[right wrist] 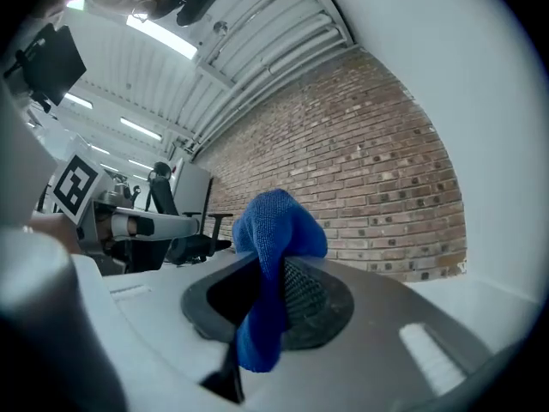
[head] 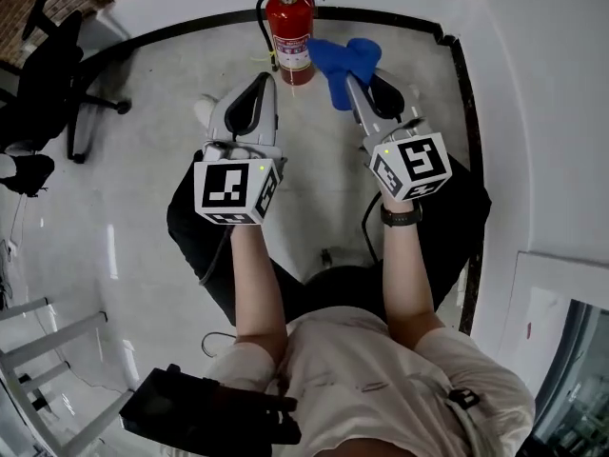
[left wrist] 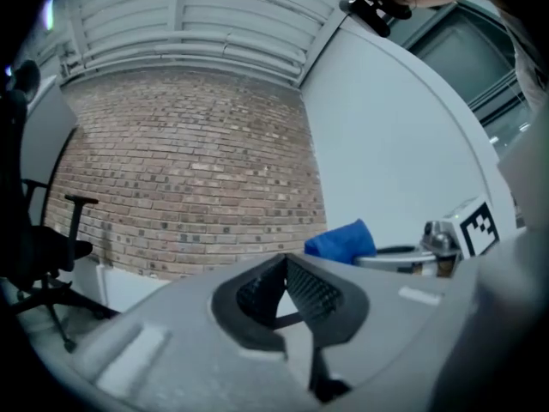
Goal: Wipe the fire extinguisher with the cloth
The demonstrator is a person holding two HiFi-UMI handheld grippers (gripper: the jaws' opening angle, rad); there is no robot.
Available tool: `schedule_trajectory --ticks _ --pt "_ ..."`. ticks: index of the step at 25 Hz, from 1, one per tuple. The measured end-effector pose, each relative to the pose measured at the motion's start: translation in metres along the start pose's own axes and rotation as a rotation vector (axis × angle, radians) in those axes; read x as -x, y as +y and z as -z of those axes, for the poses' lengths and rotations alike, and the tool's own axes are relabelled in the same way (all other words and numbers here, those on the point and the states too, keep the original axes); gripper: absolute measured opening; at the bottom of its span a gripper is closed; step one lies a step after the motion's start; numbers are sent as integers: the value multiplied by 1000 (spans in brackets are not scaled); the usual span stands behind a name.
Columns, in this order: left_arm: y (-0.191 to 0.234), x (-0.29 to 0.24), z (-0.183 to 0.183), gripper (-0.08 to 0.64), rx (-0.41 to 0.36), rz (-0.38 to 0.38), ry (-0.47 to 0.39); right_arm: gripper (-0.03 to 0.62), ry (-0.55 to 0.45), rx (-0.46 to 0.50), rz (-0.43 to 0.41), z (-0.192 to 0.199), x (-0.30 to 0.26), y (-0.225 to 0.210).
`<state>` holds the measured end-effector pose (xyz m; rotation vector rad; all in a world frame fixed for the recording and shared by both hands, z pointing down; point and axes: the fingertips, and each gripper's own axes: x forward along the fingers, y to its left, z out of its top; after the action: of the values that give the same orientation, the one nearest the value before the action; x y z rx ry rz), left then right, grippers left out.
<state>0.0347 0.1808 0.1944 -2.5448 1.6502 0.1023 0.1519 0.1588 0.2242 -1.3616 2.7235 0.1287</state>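
Note:
A red fire extinguisher with a black hose stands upright on the pale floor against the far wall. My right gripper is shut on a blue cloth, which bunches past the jaw tips just right of the extinguisher's lower body. In the right gripper view the blue cloth hangs clamped between the pads of the right gripper. My left gripper is held below and left of the extinguisher, jaws shut on nothing. The left gripper view shows the left gripper with pads meeting and the cloth off to the right.
A black office chair stands at the far left. A black baseboard runs along the curved white wall. A metal frame sits at lower left and a black bag near the person's body. Both gripper views face a brick wall.

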Motion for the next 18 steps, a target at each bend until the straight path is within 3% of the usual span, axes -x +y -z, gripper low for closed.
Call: schedule_trajectory --ticks 4,8,13,18 --pt "-56 61 -18 2 -19 -11 -10 61 -27 19 -6 -17 75 38" --pt "-93 94 -27 2 -11 -70 -13 61 -34 5 -3 -26 123 52" --pt "-112 111 -24 2 -8 -153 -15 61 -21 -37 39 -24 149 40" --pt "-114 134 -17 2 -10 -222 5 61 16 -49 27 -12 161 42"
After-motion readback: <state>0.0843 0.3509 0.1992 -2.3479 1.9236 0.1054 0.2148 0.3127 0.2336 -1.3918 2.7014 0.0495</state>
